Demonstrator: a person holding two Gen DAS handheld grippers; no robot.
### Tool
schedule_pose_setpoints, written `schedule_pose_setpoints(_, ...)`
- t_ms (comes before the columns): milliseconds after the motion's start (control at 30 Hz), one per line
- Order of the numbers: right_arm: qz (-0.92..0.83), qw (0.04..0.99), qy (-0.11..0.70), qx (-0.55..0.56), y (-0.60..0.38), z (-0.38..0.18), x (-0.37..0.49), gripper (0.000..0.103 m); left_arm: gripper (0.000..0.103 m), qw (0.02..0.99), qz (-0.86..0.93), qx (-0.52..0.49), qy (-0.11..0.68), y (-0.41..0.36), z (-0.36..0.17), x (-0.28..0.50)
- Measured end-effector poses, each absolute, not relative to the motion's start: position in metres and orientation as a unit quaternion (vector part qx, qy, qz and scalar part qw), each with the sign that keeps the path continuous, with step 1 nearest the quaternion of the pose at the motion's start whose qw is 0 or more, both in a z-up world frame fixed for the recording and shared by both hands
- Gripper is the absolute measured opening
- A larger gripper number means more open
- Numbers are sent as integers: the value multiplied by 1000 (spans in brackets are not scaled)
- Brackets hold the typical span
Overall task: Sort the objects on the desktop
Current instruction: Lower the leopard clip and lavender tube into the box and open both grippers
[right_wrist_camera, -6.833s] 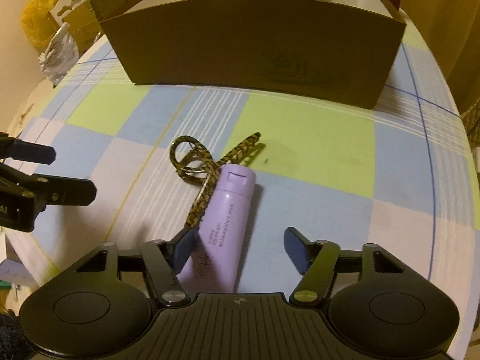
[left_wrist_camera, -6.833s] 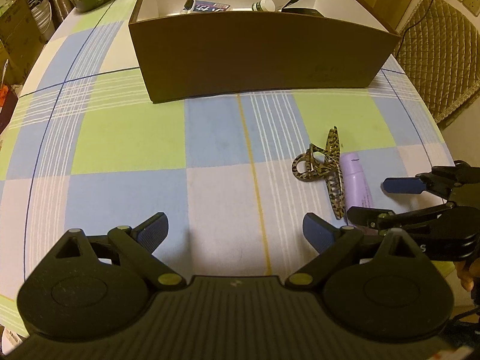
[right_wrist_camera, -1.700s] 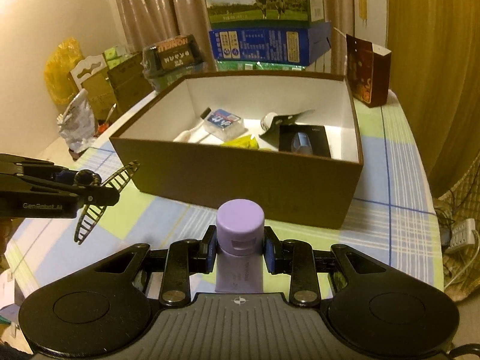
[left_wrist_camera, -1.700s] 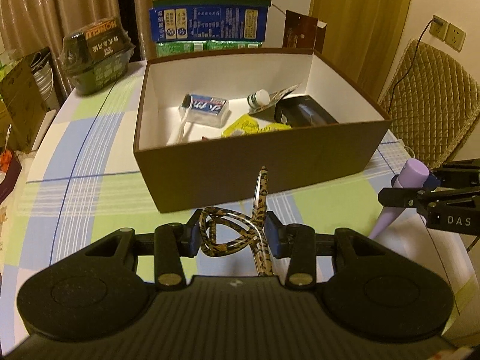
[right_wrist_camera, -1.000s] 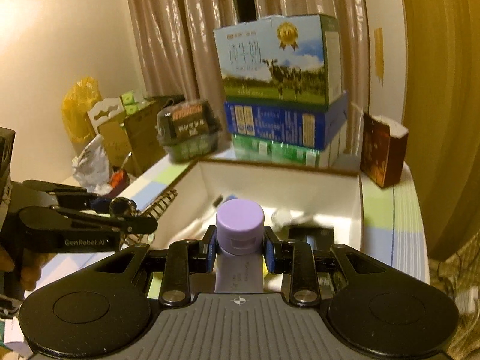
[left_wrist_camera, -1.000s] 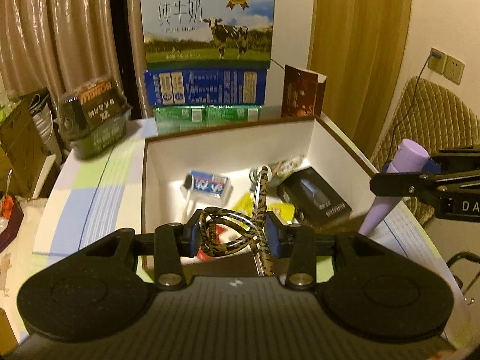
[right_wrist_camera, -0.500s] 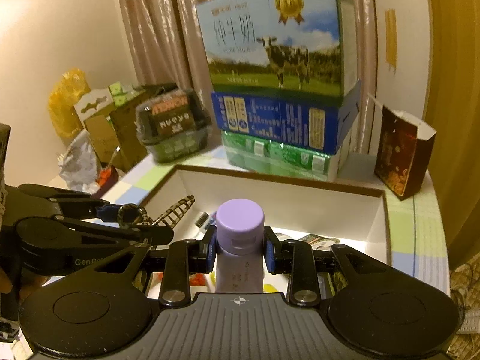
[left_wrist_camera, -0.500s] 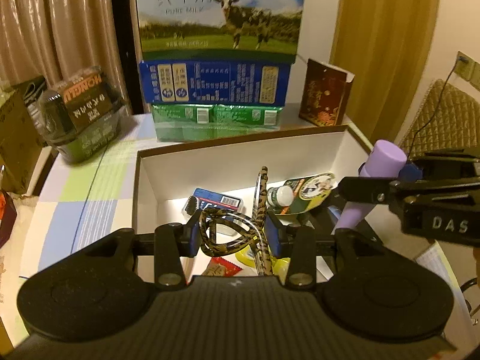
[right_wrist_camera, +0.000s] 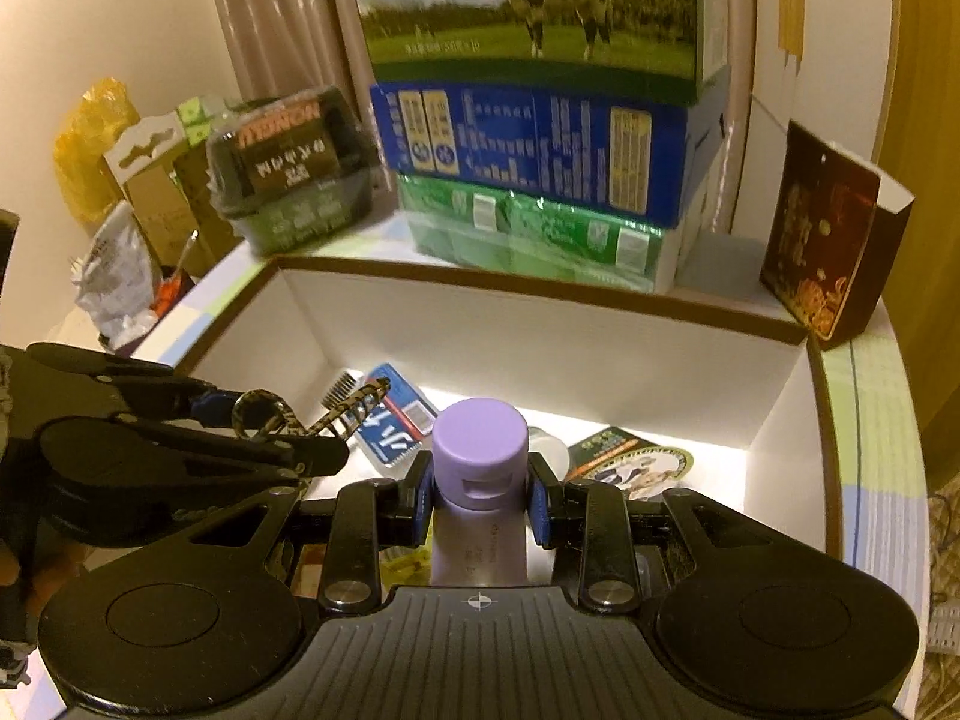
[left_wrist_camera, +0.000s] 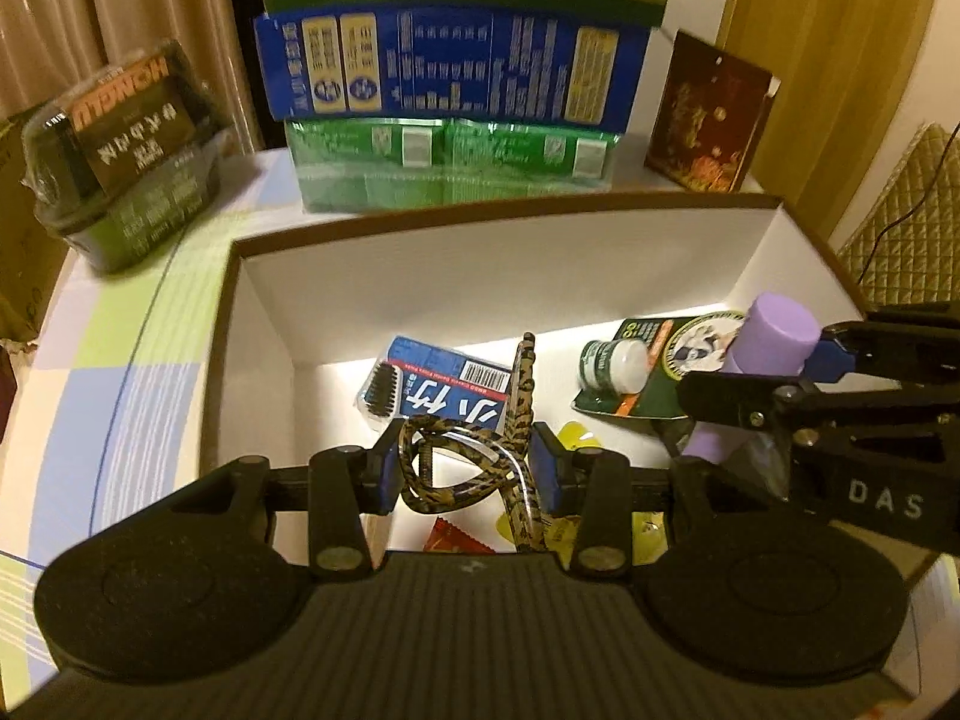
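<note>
The leopard-print hair clip (left_wrist_camera: 465, 468) is sitting pinched between the pads of the left hand-held gripper (left_wrist_camera: 465, 471), which is hanging over the open brown box (left_wrist_camera: 510, 210). The purple bottle (right_wrist_camera: 480, 480) is standing cap-up, squeezed just below its cap by the nearly closed right hand-held gripper (right_wrist_camera: 480, 504), also over the box. Inside, on the white floor, a blue-labelled brush pack (left_wrist_camera: 438, 390), a small white-capped bottle (left_wrist_camera: 612, 363), a green sachet (left_wrist_camera: 666, 354) and yellow wrappers (left_wrist_camera: 579, 435) are lying near one another. The box is resting on the checked table (left_wrist_camera: 120, 372). Behind it, stacked milk cartons (left_wrist_camera: 450, 66) are standing, with a dark red bag (left_wrist_camera: 708, 120) beside them.
</note>
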State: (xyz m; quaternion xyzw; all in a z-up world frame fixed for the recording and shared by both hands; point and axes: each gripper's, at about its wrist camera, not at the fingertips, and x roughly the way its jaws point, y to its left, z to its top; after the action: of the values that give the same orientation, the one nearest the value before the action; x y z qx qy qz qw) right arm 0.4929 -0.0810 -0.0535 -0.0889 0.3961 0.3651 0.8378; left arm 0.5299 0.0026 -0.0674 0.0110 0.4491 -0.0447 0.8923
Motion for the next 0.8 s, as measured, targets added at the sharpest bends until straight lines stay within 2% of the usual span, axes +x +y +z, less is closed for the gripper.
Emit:
schedule_pose_setpoints(300, 361, 827, 419, -100, -75, -71, 502, 28, 35, 875, -42, 10, 483, 3, -96, 550)
schedule_pose_setpoints(533, 361, 825, 424, -97, -71, -75, 506, 28, 41, 876, -48, 16, 479, 3, -97, 553)
schedule_pose_setpoints(800, 363, 822, 428, -97, -67, -79, 507, 28, 43, 880, -46, 18, 473, 4, -93, 553)
